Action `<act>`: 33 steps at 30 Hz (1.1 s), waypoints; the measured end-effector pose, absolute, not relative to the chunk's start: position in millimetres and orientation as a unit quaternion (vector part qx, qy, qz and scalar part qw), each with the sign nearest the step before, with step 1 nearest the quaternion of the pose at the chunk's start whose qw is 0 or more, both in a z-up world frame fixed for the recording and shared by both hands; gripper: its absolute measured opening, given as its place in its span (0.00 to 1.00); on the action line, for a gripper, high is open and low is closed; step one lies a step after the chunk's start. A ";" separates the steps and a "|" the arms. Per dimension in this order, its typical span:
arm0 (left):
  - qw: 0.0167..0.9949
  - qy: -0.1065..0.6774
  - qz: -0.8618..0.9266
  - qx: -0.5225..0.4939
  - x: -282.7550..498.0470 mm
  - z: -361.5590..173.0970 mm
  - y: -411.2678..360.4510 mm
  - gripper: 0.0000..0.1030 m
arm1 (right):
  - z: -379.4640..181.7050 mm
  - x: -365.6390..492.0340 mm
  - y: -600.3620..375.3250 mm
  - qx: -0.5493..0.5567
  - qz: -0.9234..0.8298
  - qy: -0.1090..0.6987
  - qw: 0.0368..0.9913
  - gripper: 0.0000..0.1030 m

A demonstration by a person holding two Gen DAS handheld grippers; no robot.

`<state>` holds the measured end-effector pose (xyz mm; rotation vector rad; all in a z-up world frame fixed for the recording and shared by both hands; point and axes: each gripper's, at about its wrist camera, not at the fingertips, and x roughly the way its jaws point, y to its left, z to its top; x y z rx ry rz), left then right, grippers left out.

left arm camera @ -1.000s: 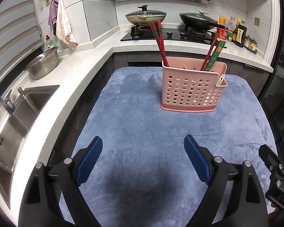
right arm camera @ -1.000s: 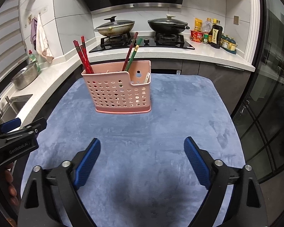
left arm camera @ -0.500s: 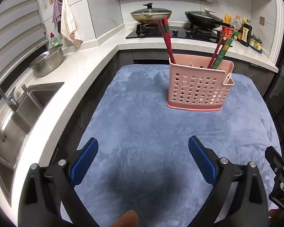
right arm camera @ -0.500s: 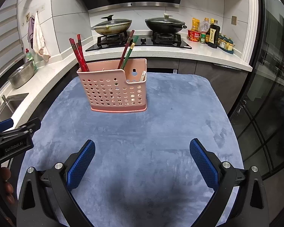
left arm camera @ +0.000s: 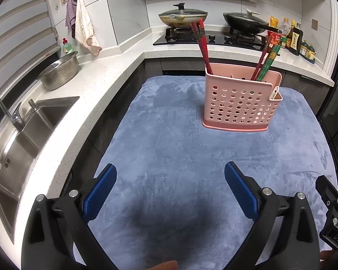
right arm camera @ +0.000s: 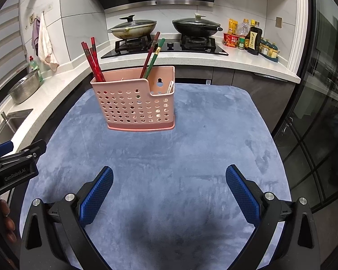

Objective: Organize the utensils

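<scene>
The pink utensil caddy (right arm camera: 135,103) stands upright on the blue mat (right arm camera: 191,148), and everything below is placed against it. In its left compartment lean the red chopsticks (right arm camera: 93,60), sorted apart. Nearer its middle lean a dark red and a green chopstick (right arm camera: 154,56), and a white utensil (right arm camera: 170,86) sits in the low pocket at its right end. Well in front of the caddy, the left gripper (left arm camera: 170,190) and right gripper (right arm camera: 169,191) hover with jaws spread wide and nothing between them, probably because no loose utensil shows on the mat.
</scene>
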<state>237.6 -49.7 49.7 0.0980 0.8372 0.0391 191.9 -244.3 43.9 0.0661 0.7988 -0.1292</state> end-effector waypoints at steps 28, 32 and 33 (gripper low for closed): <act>0.912 0.407 0.015 0.047 237.3 49.4 -51.4 0.89 | 38.0 195.8 -239.9 0.033 -0.060 0.394 0.916 0.94; 0.912 0.408 0.017 0.043 238.3 48.3 -51.2 0.89 | 38.4 195.7 -240.3 0.034 -0.060 0.394 0.916 0.94; 0.912 0.408 0.015 0.041 238.2 48.0 -51.0 0.89 | 38.6 195.6 -240.7 0.034 -0.060 0.394 0.916 0.94</act>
